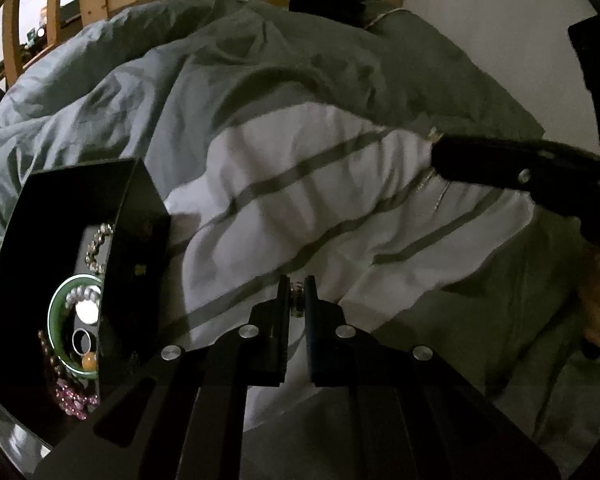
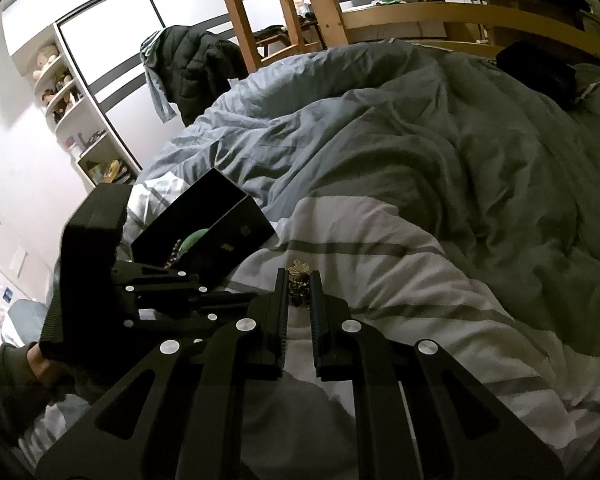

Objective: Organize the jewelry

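Observation:
A black jewelry box lies open on the bed at the left of the left wrist view; it holds a green bangle, a pearl string, rings and pink beads. My left gripper is shut on a small silver ring, to the right of the box above the white striped duvet. In the right wrist view my right gripper is shut on a gold flower-shaped piece. The box sits up-left of it, behind my left gripper. A thin chain hangs from my right gripper's fingers.
A rumpled grey and white striped duvet covers the bed. A wooden bed frame and ladder stand behind. A dark jacket hangs at the left, next to a white shelf unit. A black item lies at the far right.

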Action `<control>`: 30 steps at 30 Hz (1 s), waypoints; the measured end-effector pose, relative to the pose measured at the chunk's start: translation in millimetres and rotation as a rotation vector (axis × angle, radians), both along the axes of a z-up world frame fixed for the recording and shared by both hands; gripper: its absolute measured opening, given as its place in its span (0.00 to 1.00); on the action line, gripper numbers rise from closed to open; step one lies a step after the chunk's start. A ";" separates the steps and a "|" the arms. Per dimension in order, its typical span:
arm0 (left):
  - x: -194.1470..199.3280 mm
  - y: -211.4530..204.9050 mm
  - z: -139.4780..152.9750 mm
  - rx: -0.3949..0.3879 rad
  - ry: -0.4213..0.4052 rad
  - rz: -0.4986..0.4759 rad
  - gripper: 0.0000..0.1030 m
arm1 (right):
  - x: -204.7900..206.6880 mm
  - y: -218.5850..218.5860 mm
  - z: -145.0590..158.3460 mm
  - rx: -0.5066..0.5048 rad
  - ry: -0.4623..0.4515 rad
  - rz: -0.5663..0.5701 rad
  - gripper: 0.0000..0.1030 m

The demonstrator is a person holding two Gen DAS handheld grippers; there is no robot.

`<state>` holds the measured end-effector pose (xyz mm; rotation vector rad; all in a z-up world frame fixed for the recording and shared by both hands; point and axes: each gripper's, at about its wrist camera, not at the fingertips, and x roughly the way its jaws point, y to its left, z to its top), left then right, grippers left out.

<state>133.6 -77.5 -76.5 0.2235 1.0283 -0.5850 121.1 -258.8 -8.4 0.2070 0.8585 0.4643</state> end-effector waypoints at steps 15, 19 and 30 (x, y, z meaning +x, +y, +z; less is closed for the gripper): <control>-11.4 31.0 55.1 -0.096 -0.087 0.066 0.07 | -3.6 8.5 19.4 0.003 -0.029 0.021 0.11; -17.6 55.5 80.2 -0.129 -0.126 0.113 0.07 | -1.9 20.4 33.7 0.007 -0.045 0.038 0.11; -13.4 116.3 112.5 -0.146 -0.148 0.253 0.07 | 18.9 79.2 44.0 -0.057 -0.034 0.110 0.11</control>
